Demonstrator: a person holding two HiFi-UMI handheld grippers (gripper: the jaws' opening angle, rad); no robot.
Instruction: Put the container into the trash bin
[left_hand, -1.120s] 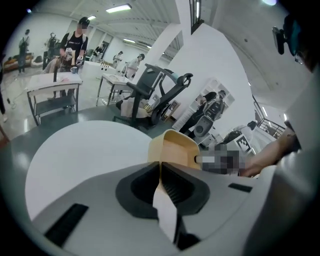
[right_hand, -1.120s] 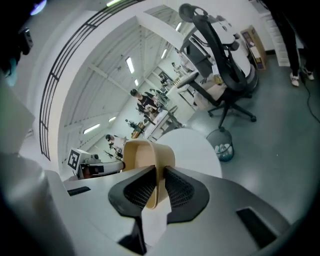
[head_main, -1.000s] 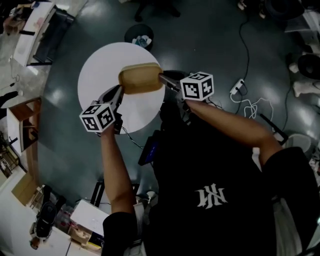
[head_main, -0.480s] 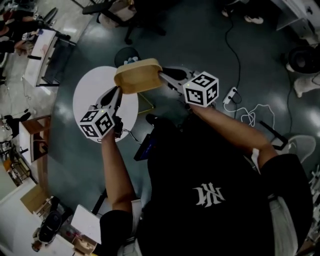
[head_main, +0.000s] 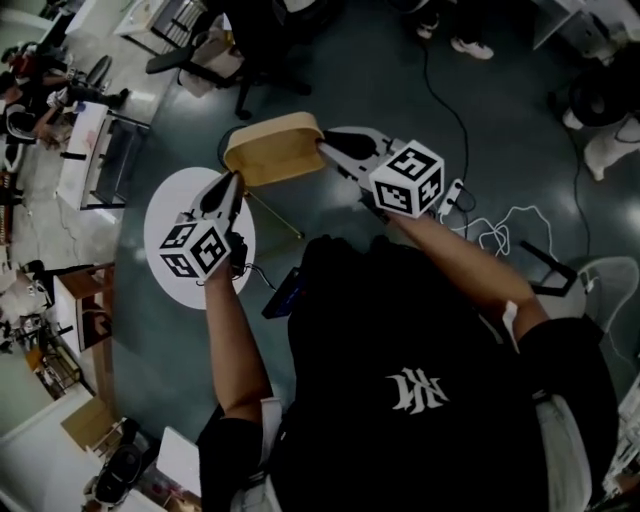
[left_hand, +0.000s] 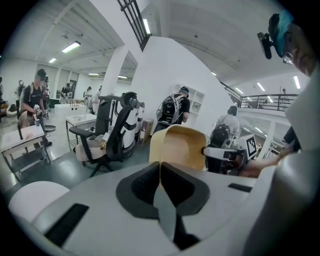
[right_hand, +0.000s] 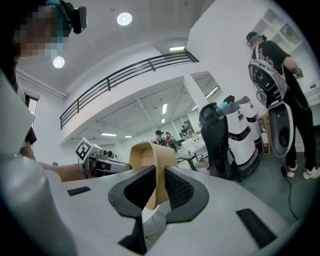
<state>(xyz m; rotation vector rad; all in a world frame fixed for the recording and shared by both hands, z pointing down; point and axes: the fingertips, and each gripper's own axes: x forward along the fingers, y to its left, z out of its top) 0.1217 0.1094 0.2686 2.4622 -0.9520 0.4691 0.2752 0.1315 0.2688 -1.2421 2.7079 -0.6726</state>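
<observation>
A tan oval container (head_main: 272, 148) hangs in the air between my two grippers, above the dark floor. My left gripper (head_main: 232, 181) is shut on its near left rim, and my right gripper (head_main: 322, 148) is shut on its right rim. In the left gripper view the thin tan wall (left_hand: 177, 147) runs between the shut jaws of the left gripper (left_hand: 160, 174). In the right gripper view the right gripper (right_hand: 157, 186) clamps the container's wall (right_hand: 151, 156). A dark bin rim (head_main: 222, 140) peeks out at the container's left edge; the rest of the bin is hidden.
A white round table (head_main: 170, 215) stands below my left hand. An office chair (head_main: 245, 60) is beyond the container. Cables and a power strip (head_main: 458, 195) lie on the floor at right. Desks and people fill the left edge; a person with a backpack (left_hand: 175, 107) stands ahead.
Both grippers have lifted the container off the white table and carried it forward. The table has slid down and left in the head view, and the bin has passed under the container.
</observation>
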